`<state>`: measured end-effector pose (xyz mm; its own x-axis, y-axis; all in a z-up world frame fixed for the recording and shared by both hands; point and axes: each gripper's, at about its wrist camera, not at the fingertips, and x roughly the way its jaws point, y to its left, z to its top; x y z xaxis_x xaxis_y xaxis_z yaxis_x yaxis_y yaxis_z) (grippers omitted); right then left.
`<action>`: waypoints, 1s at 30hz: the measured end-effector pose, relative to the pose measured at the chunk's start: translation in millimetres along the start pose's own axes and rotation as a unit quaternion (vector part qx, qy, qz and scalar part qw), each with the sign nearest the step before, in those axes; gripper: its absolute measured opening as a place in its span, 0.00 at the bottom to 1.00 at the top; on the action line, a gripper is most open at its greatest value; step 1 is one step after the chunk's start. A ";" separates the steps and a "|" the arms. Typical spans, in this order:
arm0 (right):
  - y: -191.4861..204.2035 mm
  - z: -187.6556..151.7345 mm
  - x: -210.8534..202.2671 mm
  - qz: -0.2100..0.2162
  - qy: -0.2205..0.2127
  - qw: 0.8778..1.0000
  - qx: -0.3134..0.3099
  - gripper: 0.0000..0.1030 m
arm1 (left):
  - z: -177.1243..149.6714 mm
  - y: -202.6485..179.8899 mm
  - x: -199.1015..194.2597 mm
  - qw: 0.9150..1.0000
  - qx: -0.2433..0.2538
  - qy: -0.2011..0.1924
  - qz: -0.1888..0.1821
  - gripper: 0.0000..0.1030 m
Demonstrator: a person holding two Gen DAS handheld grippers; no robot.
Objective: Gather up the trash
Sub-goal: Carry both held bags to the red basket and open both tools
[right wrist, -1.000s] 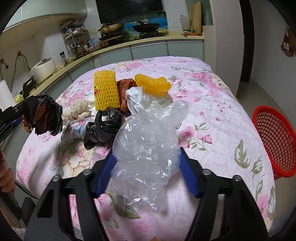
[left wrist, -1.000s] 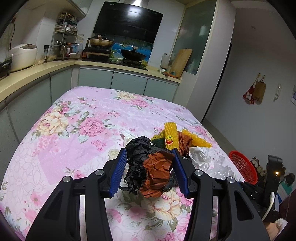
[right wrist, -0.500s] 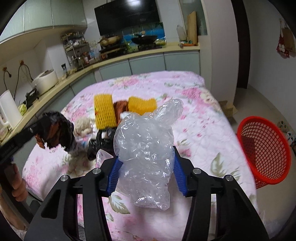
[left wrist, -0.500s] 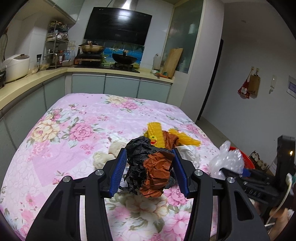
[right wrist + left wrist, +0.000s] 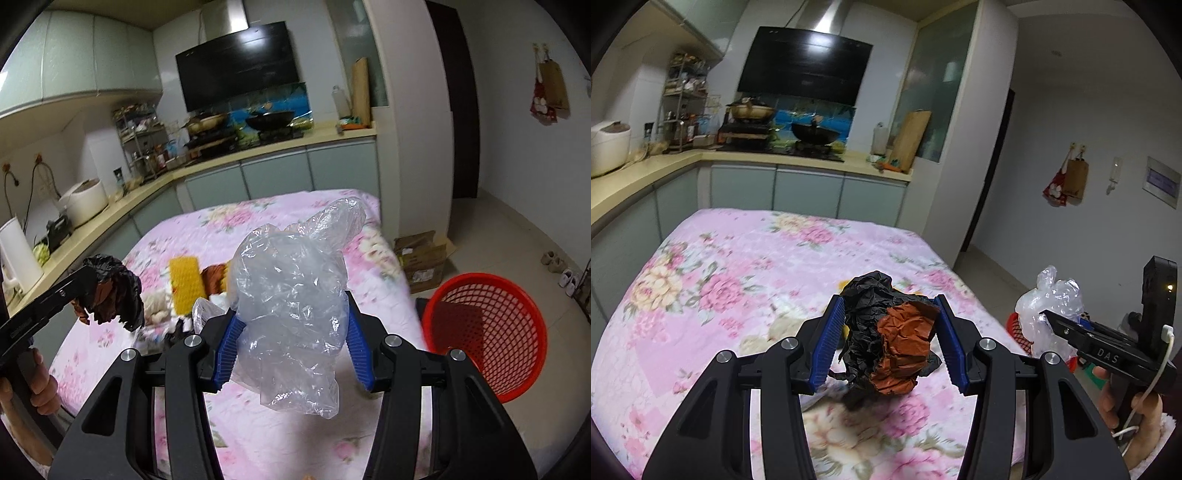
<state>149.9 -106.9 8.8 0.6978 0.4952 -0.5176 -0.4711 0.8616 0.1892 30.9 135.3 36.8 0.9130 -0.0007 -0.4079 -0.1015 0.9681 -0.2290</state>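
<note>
My left gripper is shut on a crumpled black and brown paper wad, held above the floral table; it also shows in the right wrist view. My right gripper is shut on a crumpled clear plastic bag, held above the table's right edge; the bag also shows in the left wrist view. A red mesh basket stands on the floor to the right of the table. Yellow foam netting, a brown wrapper and other scraps lie on the table.
The table wears a pink floral cloth. Kitchen counters run along the left and back, with a rice cooker and a stove. A cardboard box and shoes lie on the floor at right.
Both grippers have risen and pulled back from the table with their loads. The right gripper has swung toward the red basket, which now shows fully.
</note>
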 end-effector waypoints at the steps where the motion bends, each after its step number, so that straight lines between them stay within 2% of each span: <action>1: -5.5 1.8 -1.9 -0.005 -0.003 1.000 0.003 0.48 | 2.5 -5.4 2.2 1.000 0.004 -0.001 -0.005 0.47; 11: -69.7 18.1 -24.5 -0.065 -0.032 0.996 0.055 0.48 | 25.6 -73.0 38.0 0.997 0.047 0.004 -0.066 0.47; 18: -122.8 22.5 -40.7 -0.130 -0.044 0.985 0.108 0.48 | 31.6 -132.1 72.9 0.989 0.074 0.027 -0.125 0.47; 21: -137.0 20.8 -40.8 -0.155 -0.038 0.980 0.121 0.48 | 27.4 -155.2 88.9 0.985 0.080 0.043 -0.147 0.47; 26: -161.9 11.2 -24.1 -0.189 0.000 0.970 0.150 0.48 | 13.8 -189.1 128.2 0.976 0.079 0.088 -0.181 0.47; 30: -176.9 2.5 -13.1 -0.213 0.022 0.962 0.171 0.49 | -2.9 -214.1 157.4 0.970 0.097 0.120 -0.190 0.47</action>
<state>225.4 -265.5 -15.8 0.7612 0.0902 -0.6423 0.0624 0.9755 0.2109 195.2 -72.8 19.0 0.7498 -0.4023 -0.5253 0.3214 0.9154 -0.2423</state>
